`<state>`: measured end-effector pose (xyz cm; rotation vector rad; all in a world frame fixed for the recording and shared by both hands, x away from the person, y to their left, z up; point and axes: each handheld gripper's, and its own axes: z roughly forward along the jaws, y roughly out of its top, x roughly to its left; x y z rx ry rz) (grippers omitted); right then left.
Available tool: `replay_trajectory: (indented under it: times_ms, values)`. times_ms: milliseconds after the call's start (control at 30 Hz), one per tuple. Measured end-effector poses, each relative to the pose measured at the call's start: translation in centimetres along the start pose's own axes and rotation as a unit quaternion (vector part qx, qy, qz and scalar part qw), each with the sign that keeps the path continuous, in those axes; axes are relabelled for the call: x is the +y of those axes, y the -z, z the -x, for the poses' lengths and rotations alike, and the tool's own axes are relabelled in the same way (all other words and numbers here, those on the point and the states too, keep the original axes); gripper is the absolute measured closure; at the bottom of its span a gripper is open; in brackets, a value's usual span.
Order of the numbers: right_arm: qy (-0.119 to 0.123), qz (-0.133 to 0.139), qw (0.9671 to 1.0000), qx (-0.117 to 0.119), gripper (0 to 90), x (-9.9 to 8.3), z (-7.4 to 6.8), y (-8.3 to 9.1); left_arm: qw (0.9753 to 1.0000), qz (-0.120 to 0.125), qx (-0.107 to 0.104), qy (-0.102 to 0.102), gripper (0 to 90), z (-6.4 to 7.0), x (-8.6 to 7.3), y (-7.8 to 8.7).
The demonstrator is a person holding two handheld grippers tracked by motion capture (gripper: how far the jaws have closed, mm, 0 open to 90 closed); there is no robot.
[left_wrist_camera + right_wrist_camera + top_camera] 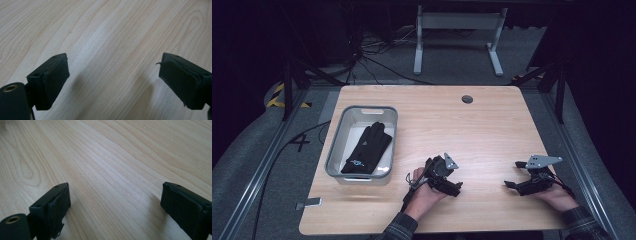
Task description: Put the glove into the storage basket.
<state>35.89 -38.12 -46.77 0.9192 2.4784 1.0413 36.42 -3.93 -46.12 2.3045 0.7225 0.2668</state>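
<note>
A black glove point(368, 148) with a small blue mark lies inside a grey bin point(338, 141) on the left part of the wooden table point(472, 125). My left gripper point(455, 186) rests low on the table near the front middle, to the right of the bin, held by a hand. Its jaws stand wide apart over bare wood point(113, 72) with nothing between them. My right gripper point(514, 174) sits near the front right, jaws pointing left. In the right gripper view its pads point(58, 207) are far apart over bare wood.
A round cable hole point(467, 99) sits near the table's far edge. A small grey piece point(310, 202) lies by the front left corner. Cables and a white table frame point(457, 30) are on the floor beyond.
</note>
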Motion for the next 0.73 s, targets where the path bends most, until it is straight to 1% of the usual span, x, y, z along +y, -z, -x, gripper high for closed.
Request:
replay_trajectory:
  times_ms: [67, 167, 200, 233, 267, 333, 400, 733]
  values:
    - [0.000, 0.000, 1.0000, 0.001, 9.6, 0.0, 0.0, 0.0, 1.0000, -0.006, -0.004, 0.002, 8.2, 0.0, -0.1, -0.2]
    - [0.000, 0.000, 1.0000, 0.002, 9.3, 0.0, 0.0, 0.0, 0.9999, -0.015, 0.000, -0.006, 5.5, 0.2, -0.2, -0.7]
    - [0.000, 0.000, 1.0000, 0.002, 9.2, 0.0, 0.0, 0.0, 0.9998, -0.016, -0.002, -0.008, 4.0, 0.2, -0.2, -0.9]
    - [0.000, -0.001, 1.0000, 0.002, 9.2, 0.0, 0.0, 0.0, 0.9998, -0.016, -0.007, -0.006, 1.9, 0.2, -0.3, -1.1]
    - [0.001, -0.001, 1.0000, 0.002, 9.1, 0.0, 0.0, 0.0, 0.9999, -0.010, -0.008, -0.007, 0.0, 0.2, -0.3, -1.1]
    - [0.001, 0.000, 1.0000, 0.002, 9.1, 0.0, 0.0, 0.0, 0.9999, -0.005, -0.012, -0.010, 0.0, 0.2, -0.4, -1.2]
    - [0.001, -0.001, 1.0000, 0.003, 9.1, 0.0, 0.0, 0.0, 0.9998, 0.007, -0.016, -0.012, 0.0, 0.2, -0.7, -1.2]
    - [0.002, -0.001, 1.0000, 0.003, 8.8, 0.0, 0.0, -0.1, 0.9998, 0.009, -0.014, -0.010, 0.0, 0.3, -0.7, -1.2]
